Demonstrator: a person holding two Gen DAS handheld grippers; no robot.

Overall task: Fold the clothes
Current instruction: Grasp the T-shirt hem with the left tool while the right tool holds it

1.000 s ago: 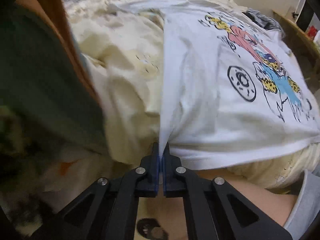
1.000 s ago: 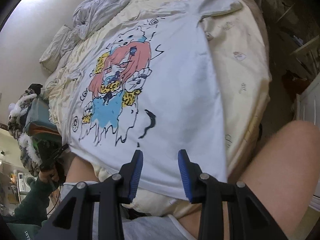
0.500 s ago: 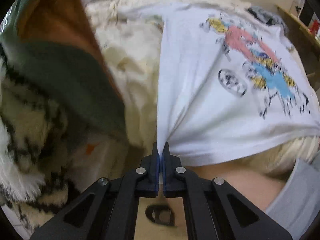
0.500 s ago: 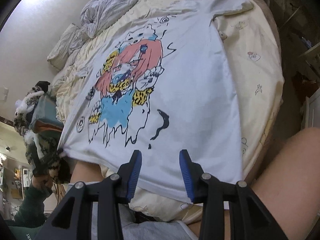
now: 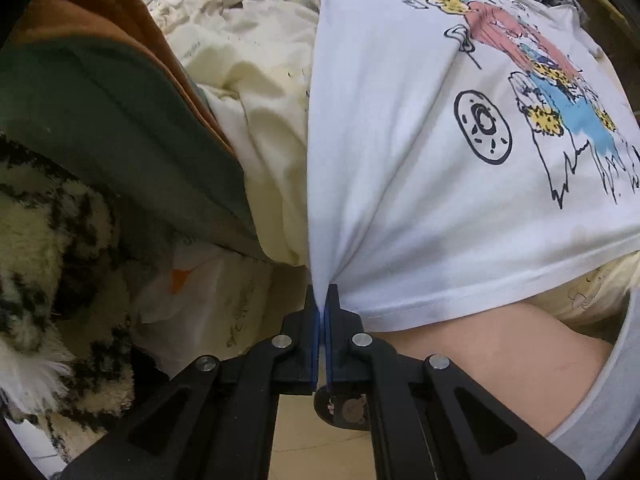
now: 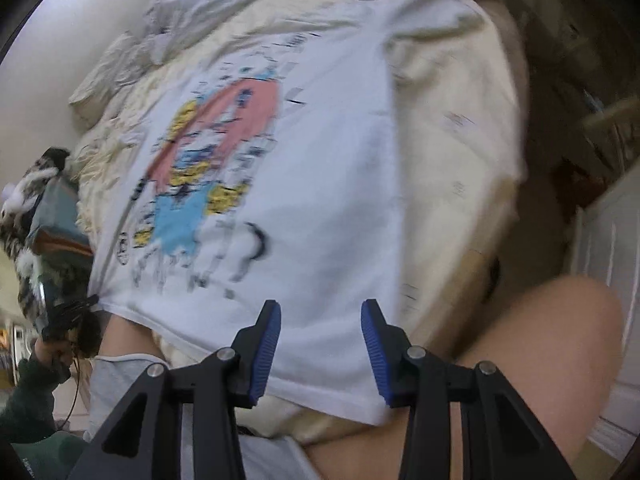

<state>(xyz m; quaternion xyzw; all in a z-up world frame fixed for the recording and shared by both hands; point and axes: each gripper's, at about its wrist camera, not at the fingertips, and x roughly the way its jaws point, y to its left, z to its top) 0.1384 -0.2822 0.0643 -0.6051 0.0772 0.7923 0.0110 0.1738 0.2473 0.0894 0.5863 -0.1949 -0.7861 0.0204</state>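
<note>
The left gripper [image 5: 321,300] is pinching the near left corner of the shirt [image 5: 400,160], its blue pads [image 5: 317,332] pressed together on a bunched tuft of the hem. Creases are fanning out from that pinch across the white cloth. In the right wrist view the same gripper is showing as a small dark shape [image 6: 70,312] at the shirt's far corner, held by a hand in a green sleeve [image 6: 28,396].

The right gripper [image 6: 320,344] is hovering over the near hem with its jaws opening; the hem is lying in the gap between the blue pads [image 6: 266,356], which are not pressing on it. That view is blurred.

The shirt [image 6: 320,200] is lying spread face up on the bed [image 6: 460,152], its cartoon print [image 6: 208,168] in pink, yellow and blue showing, and its near hem is hanging over the bed's edge. The bed is wearing a rumpled cream sheet [image 5: 260,80]. Bare legs [image 5: 480,352] in grey shorts [image 6: 120,384] are standing just under the hem. Left of the shirt, a green and orange garment [image 5: 120,120] and a black-and-cream fleece [image 5: 48,240] are piled beside the bed. Grey bedding [image 6: 192,12] is bunched at the bed's far end.
</note>
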